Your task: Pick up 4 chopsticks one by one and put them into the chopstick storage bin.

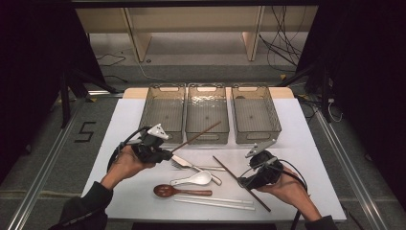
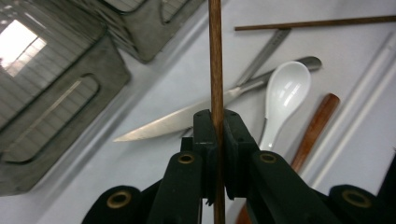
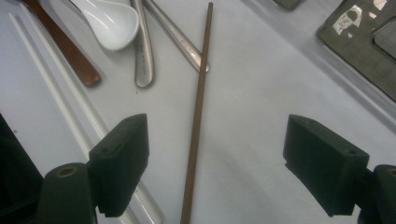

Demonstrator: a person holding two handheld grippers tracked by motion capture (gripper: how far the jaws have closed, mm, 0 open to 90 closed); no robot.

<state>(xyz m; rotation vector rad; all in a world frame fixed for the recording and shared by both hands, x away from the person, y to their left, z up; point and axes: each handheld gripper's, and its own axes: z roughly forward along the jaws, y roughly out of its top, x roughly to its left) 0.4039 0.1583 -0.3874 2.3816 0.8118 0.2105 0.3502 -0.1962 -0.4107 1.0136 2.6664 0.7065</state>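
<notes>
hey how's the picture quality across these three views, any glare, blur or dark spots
High view: white table evenly lit, surroundings fall to black. Left gripper view: glare patch on the clear bin, which looks soft; the brown chopstick clamped in the left tongs stays sharp. Right gripper view: right tongs blurred up close, the lying chopstick crisp, slight gloss on the white spoon.

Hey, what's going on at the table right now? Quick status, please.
Left claw shut on a brown chopstick, lifted toward the middle bin. Right claw open over the second chopstick on the table. Nothing in the way.
</notes>
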